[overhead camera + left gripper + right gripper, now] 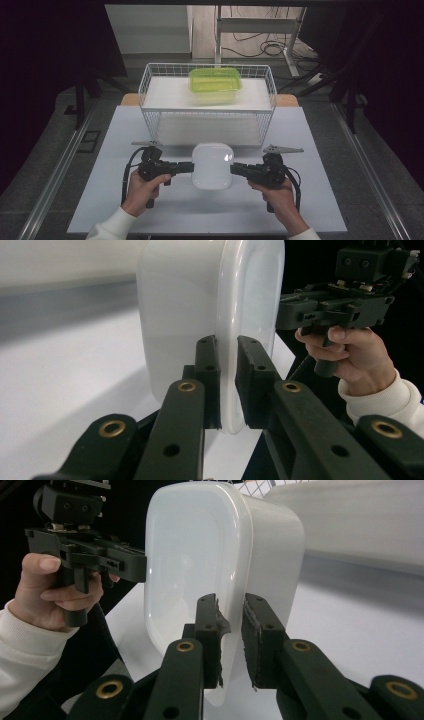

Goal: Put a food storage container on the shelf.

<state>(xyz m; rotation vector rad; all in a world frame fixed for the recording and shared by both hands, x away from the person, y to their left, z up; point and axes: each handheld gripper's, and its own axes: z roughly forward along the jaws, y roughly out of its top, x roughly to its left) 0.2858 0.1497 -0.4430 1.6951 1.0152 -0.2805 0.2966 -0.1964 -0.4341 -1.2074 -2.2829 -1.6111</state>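
Observation:
A white lidded plastic box (212, 166) hangs just above the pale table (115, 145), held from both sides. My left gripper (191, 167) is shut on the box's left rim; in the left gripper view its pads (209, 377) pinch the lid edge of the box (200, 300). My right gripper (233, 169) is shut on the right rim, and in the right gripper view its fingers (260, 635) clamp the edge of the box (220, 555). Each gripper view also shows the opposite hand with its gripper, the right gripper (285, 315) and the left gripper (140, 570).
A white wire basket (207, 102) stands behind the box with a green lidded container (215, 80) on its top shelf. Metal rails run along both table sides. A desk frame and cables lie on the floor beyond.

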